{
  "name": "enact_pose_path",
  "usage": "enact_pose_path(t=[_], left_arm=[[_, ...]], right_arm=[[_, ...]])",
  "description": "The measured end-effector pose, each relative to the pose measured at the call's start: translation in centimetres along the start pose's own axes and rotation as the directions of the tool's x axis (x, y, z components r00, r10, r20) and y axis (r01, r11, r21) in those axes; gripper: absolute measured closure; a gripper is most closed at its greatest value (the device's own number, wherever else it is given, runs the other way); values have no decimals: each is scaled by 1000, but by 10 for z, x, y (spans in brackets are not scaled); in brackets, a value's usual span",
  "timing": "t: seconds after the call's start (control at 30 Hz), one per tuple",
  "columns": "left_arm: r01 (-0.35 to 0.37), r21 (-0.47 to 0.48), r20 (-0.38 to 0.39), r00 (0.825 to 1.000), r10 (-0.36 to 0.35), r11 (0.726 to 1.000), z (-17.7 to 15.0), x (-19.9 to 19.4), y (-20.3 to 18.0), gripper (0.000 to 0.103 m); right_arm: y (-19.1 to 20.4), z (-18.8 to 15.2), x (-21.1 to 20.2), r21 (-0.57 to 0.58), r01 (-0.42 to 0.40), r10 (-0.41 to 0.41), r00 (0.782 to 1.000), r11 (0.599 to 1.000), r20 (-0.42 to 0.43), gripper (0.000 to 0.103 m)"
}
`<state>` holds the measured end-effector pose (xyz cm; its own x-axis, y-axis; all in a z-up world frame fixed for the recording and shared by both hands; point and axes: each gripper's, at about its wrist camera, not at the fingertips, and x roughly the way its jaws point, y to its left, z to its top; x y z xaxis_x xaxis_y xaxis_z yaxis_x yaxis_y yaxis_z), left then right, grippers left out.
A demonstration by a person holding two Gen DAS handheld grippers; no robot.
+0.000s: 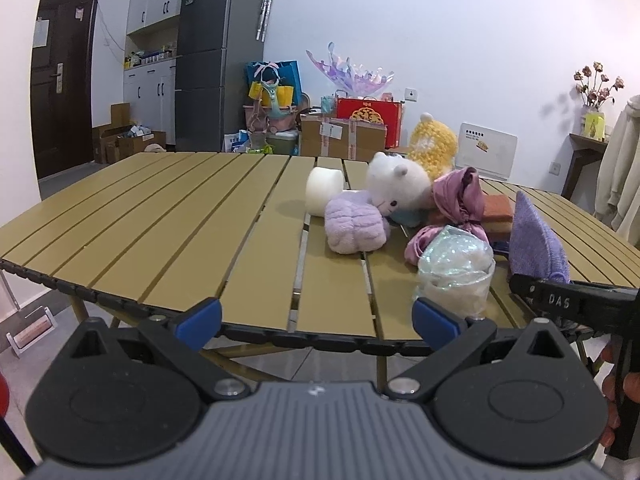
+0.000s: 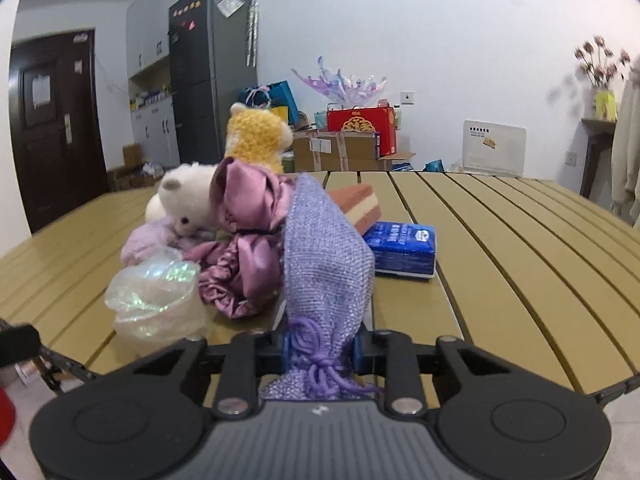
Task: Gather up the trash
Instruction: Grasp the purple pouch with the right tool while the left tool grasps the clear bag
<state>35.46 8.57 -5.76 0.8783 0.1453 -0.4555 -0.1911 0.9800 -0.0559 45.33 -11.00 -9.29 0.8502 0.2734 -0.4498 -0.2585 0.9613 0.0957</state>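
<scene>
**Two grippers at the table edge, one clamped on a lilac pouch**

Several things we cannot make out well. In the left wrist view the right gripper (image 1: 560, 300) enters from the right border, and only its dark arm and some fingers of the person's hand (image 1: 618, 384) behind it are visible. The lilac mesh pouch (image 1: 536, 240) covers most of the blue tissue pack there; in the right wrist view the pack (image 2: 404, 248) lies in full view just beside the pouch. What the clear plastic cup (image 1: 456, 276) holds is only partly readable: we see shiny, crumpled iridescent film filling it to the rim.

Going from left to right on the slatted table (image 1: 160, 216), we count one white roll (image 1: 324, 190), one folded lilac towel (image 1: 356, 226), one white plush toy (image 1: 396, 184) resting on the towel, one yellow plush toy (image 1: 434, 144) behind it, one pink satin cloth (image 1: 460, 196), one cup, one layered sponge (image 1: 498, 210), and one pouch with its purple drawstring (image 2: 324, 372).

The left gripper (image 1: 316, 318) hangs at the near table edge with its jaws wide apart and nothing between them; the cup stands just beyond its right fingertip. The jaws of the right gripper (image 2: 320, 350) have closed onto the gathered neck of the pouch, and the pouch stands upright from them over the near edge of the table.
</scene>
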Motion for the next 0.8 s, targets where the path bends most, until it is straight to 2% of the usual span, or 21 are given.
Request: enact_pose_path(t=[0.27, 0.53, 0.8], left_arm=[[12, -6, -21, 1000, -12, 1000, 6, 8, -16, 0], [66, -16, -4, 998, -66, 998, 15, 20, -50, 0], [56, 30, -22, 998, -55, 998, 14, 47, -90, 2]], right_arm=[[-13, 4, -11, 53, 8, -10, 999, 999, 38, 80], [-26, 7, -28, 73, -2, -5, 996, 997, 94, 80], [-40, 6, -41, 63, 28, -35, 993, 998, 110, 80]])
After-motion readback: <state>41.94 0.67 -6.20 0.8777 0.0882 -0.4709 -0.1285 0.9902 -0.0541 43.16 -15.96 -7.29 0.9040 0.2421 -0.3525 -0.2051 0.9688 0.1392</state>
